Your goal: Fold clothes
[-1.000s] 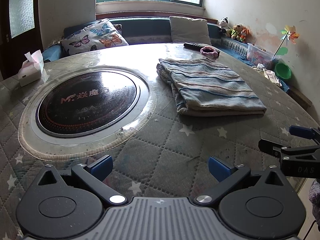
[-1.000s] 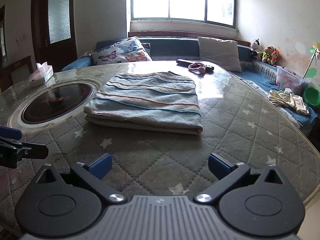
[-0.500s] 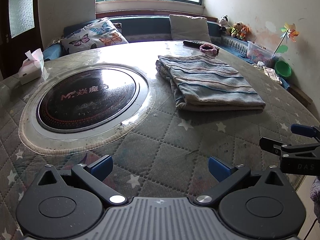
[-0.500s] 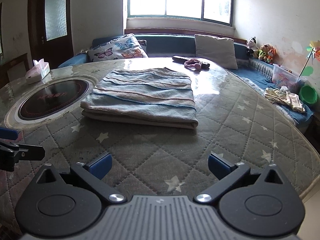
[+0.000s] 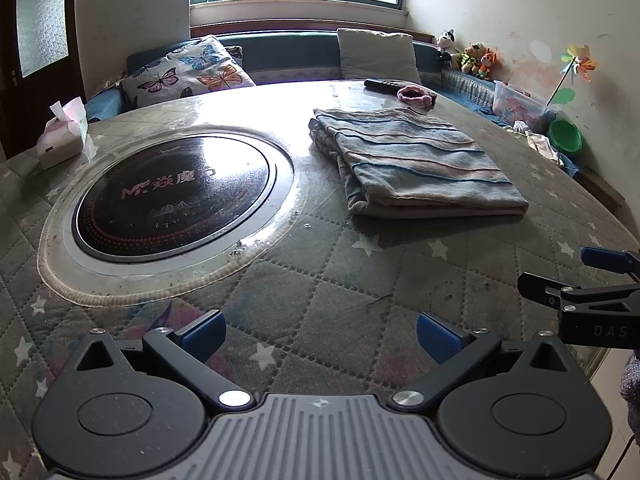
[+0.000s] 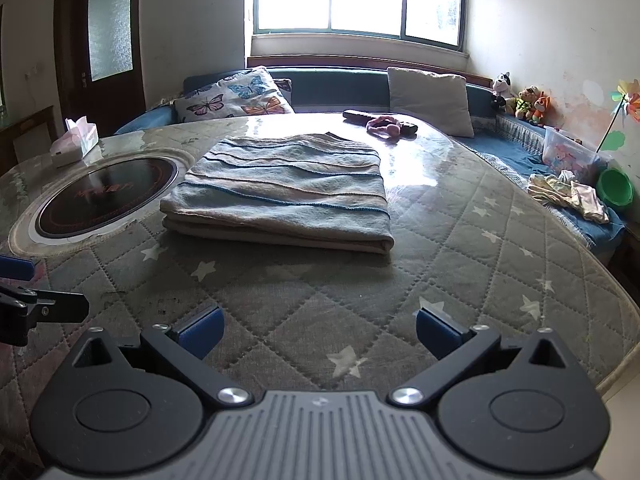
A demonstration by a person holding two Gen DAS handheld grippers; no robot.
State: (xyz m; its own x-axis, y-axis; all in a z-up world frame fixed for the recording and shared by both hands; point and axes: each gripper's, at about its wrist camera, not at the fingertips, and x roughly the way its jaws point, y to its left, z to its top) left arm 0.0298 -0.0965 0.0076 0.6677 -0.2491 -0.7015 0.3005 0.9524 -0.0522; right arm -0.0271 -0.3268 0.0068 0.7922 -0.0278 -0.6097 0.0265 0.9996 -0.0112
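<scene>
Home: sofa [image 6: 340, 88], cushions [image 6: 236, 98], toys [image 6: 528, 102]

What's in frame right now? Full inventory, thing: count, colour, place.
folded garment: 1, blue-grey and beige stripes, middle of table
table: 1, grey quilted star-print cover
cooktop: 1, black, round, set into table, left of garment
tissue box: 1, white with pink, far left table edge
pink fabric band: 1, far table edge, on a dark remote
cushions: 2, butterfly print and plain grey, on blue bench
plush toys: 3, bench corner
green bowl: 1, right bench
loose clothes: 1 pile, pale, right bench
left gripper: open, empty, above near table edge
right gripper: open, empty, above near table edge
</scene>
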